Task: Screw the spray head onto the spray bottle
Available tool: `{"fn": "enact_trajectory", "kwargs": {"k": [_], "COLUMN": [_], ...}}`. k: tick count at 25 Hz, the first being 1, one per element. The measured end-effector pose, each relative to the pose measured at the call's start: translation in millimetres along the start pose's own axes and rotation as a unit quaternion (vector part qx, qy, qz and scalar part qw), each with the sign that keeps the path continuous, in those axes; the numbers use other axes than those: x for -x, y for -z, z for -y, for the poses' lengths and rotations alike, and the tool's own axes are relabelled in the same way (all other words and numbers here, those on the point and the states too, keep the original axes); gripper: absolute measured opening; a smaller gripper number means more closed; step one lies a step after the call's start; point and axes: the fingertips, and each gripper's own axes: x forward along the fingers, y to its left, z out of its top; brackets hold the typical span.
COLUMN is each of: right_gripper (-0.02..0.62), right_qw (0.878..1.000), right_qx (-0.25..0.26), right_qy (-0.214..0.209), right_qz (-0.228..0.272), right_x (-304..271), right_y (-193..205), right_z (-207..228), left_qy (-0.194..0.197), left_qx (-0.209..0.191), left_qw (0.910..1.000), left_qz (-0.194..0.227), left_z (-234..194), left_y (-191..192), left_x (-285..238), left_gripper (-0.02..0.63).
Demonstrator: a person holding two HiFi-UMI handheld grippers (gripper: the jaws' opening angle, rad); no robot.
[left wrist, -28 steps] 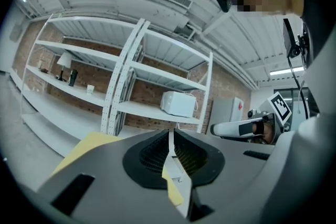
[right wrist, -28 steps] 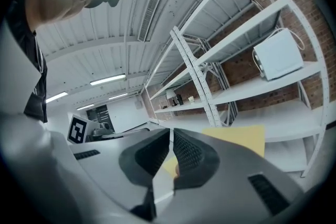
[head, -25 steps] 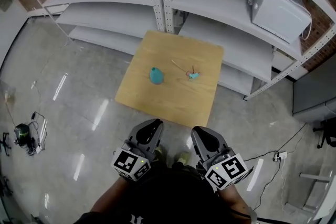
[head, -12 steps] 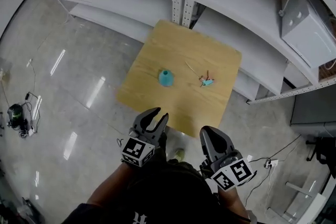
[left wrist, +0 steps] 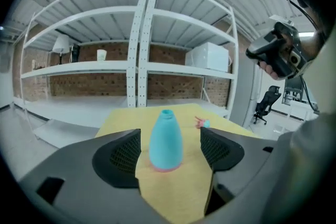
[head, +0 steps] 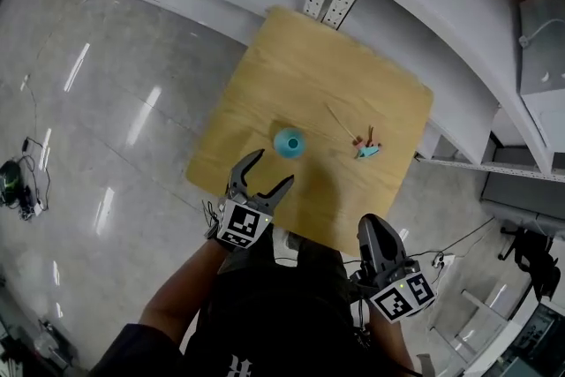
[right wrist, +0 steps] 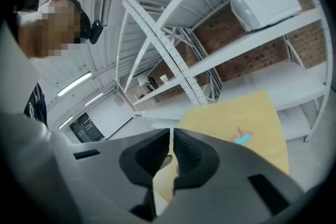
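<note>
1. Head view: a teal spray bottle [head: 289,142] stands upright mid-table [head: 309,66], with the spray head [head: 367,149] lying at its 3 o'clock.
2. At the bottle's 7 o'clock, the left gripper [head: 272,167] has fingers spread. They have just been opening, and nothing is pinched.
3. The right gripper [head: 378,229] has fingers pressed together and holds nothing.

Left tool [left wrist: 170,147] is shown with jaws apart, just having been opening. The teal spray bottle [left wrist: 166,136] is seen upright between them, untouched, on the wooden tabletop [left wrist: 173,191]. The spray head [left wrist: 202,123] is seen farther right, white shelving [left wrist: 137,34] beyond.
</note>
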Motion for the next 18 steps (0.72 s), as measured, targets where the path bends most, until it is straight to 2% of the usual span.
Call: {"fn": "enact_trajectory", "kwargs": {"k": [5,12,15,18], "right_gripper": [0.002,0.002,0.002,0.005], "right_qw": [0.999,0.996,0.99,0.978], "right_qx": [-0.022,-0.038,-0.082,-0.143], "right_qy": [0.011,0.04,0.07,0.116], "right_qz": [-0.028,-0.067,-0.09,-0.1], "right_x": [-22.6,-41.8,-55.8,-70.8], "right_y": [9.6,27.9,44.6,58.8], "right_z": [36.8,102.7,139.9,184.0], "left_qy": [0.011,0.034,0.039,0.044], "left_qx": [-0.019,-0.048,-0.055,-0.066], "left_qw": [0.9996,0.9982,0.9977,0.9968], "left_qz": [-0.015,-0.01,-0.004,-0.002], "left_z": [-14.1,-12.6,-16.6,-17.2], "left_y": [36.0,49.6,45.6,42.6], "left_x": [-49.3,-98.6,-109.3,-119.3], "left_gripper": [0.388,0.448,0.456,0.462]}}
